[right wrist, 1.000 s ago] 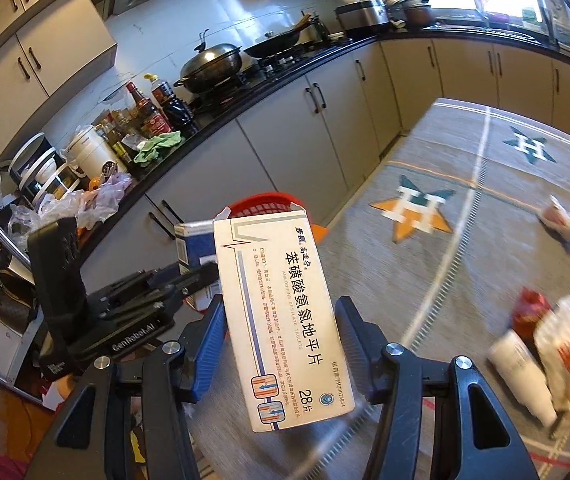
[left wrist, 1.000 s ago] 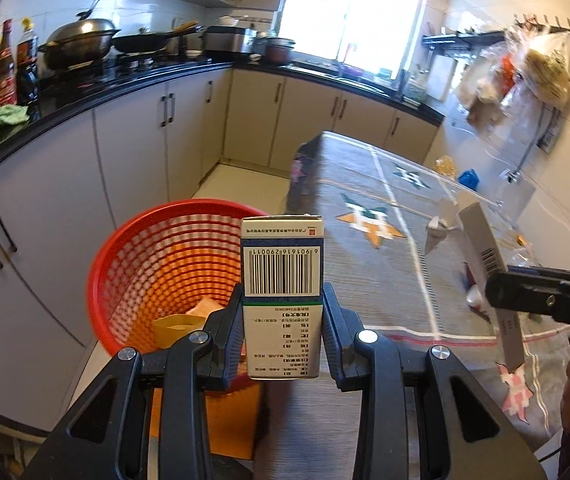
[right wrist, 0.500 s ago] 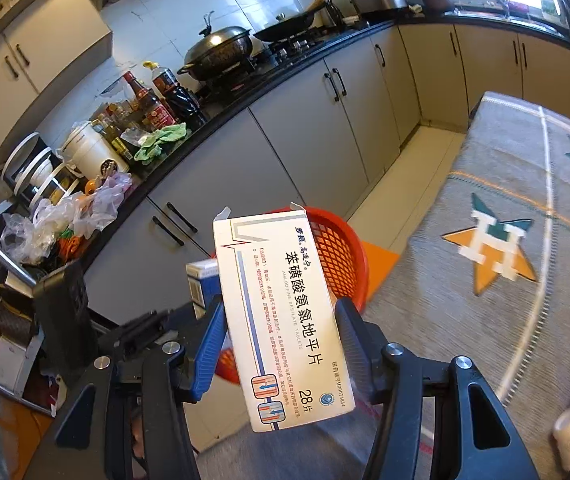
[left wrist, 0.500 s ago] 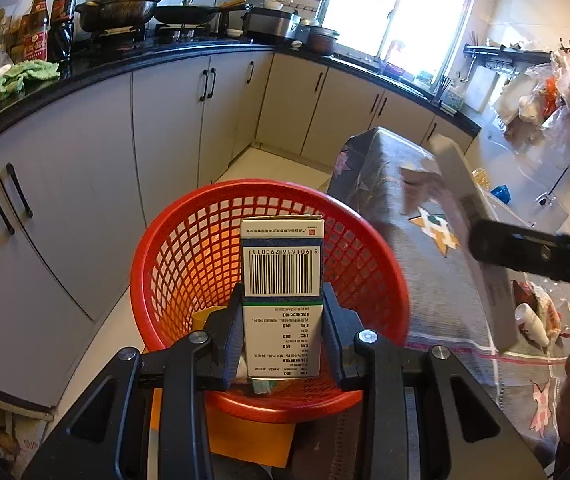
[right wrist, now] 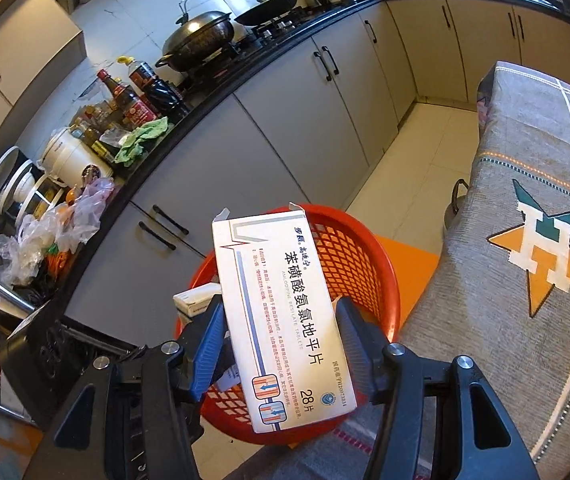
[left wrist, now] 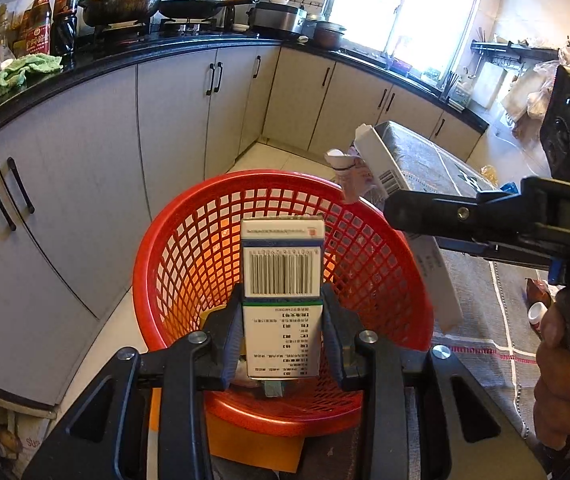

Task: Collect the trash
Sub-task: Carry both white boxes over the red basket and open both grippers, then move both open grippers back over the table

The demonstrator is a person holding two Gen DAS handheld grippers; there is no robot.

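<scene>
A red mesh basket (left wrist: 189, 220) stands on the floor by the table. My left gripper (left wrist: 281, 300) hovers over it with a small white box with a barcode (left wrist: 281, 272) between its jaws. The jaws are opening, and the box looks blurred and loose between the pads. My right gripper (right wrist: 279, 308) holds a long white tablet box (right wrist: 281, 312) upright above the basket's rim (right wrist: 381, 264), with its jaws just starting to ease apart. In the left wrist view the right gripper (left wrist: 485, 220) reaches in from the right with that tablet box (left wrist: 385, 168).
A table under a grey patterned cloth (right wrist: 525, 360) is to the right, with more trash (left wrist: 537, 304) lying on it. Grey cabinets (left wrist: 85, 200) and a black counter with bottles and pans curve behind the basket. An orange square (right wrist: 413, 260) lies under the basket.
Both grippers have swung from the table to over the red basket. The left jaws have spread slightly, and its box now looks blurred.
</scene>
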